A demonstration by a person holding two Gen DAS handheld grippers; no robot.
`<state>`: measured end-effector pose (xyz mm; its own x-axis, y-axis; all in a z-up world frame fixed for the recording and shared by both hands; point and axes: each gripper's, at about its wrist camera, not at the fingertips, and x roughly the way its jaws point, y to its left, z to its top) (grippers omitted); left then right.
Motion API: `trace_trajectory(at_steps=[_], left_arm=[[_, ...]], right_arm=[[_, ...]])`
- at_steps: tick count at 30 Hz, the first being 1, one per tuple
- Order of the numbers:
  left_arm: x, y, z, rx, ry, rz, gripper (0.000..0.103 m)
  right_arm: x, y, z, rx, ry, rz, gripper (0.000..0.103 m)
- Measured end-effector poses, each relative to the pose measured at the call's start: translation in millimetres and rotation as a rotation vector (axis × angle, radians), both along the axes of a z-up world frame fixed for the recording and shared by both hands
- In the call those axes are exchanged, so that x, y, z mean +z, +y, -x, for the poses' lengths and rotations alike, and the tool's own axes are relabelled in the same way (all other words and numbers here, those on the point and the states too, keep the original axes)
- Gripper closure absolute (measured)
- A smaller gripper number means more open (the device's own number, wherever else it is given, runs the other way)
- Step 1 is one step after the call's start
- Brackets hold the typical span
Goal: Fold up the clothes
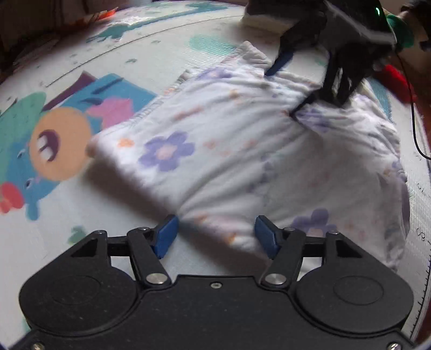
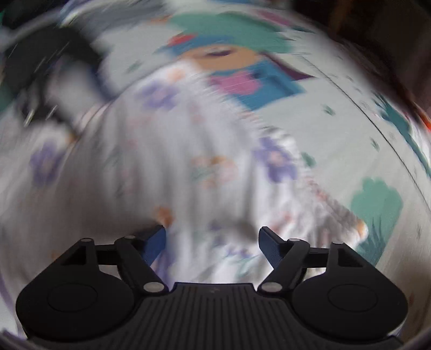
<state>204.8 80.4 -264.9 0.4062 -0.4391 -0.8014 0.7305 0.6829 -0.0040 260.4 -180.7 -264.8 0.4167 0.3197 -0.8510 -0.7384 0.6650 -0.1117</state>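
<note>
Floral garment (image 1: 242, 150) sharp leftward; rightward seemingly blurred

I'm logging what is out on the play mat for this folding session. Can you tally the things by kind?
Floral garments: 1, white with purple flowers
Folded white stacks at the mat's far edge: 1
Grippers: 2, left and right, both with jaws apart
Play mats: 1
Total: 5

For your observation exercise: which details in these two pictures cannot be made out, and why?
- Right wrist view: motion blur smears the white floral cotton garment; its folds are unreadable.
- Left wrist view: the garment's right edge runs off-frame.
- Left wrist view: the pale folded stack is cut by the top edge.
</note>
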Motion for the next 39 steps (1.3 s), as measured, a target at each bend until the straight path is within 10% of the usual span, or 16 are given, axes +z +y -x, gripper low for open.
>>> trace_trajectory(at_steps=[7,17,19,23,30,34,39], left_arm=[[26,3,-70,0.115,-0.064,0.092,0.039],[-14,-78,-187,-0.102,0.214,-0.004,0.05],[-10,-85,-173,-0.142,0.159,-0.035,0.05],[2,-98,-141,-0.221,0.028,-0.093,0.092],[23,-120,-85,-0.357,-0.201,-0.194,0.096],[22,-138,4,-0.557,-0.533,-0.337,0.096],[-4,-143,54,-0.732,-0.714,-0.446,0.096]], right_arm=[[10,5,-59,-0.104,-0.056,-0.087,0.035],[-13,40,-72,0.014,-0.02,-0.054,0.037],[-16,35,-69,0.017,-0.022,-0.069,0.035],[-16,25,-67,0.021,-0.038,-0.115,0.032],[3,16,-47,0.195,-0.13,-0.113,0.032],[19,11,-17,0.314,-0.244,-0.073,0.026],[20,6,24,0.439,-0.355,-0.025,0.025]])
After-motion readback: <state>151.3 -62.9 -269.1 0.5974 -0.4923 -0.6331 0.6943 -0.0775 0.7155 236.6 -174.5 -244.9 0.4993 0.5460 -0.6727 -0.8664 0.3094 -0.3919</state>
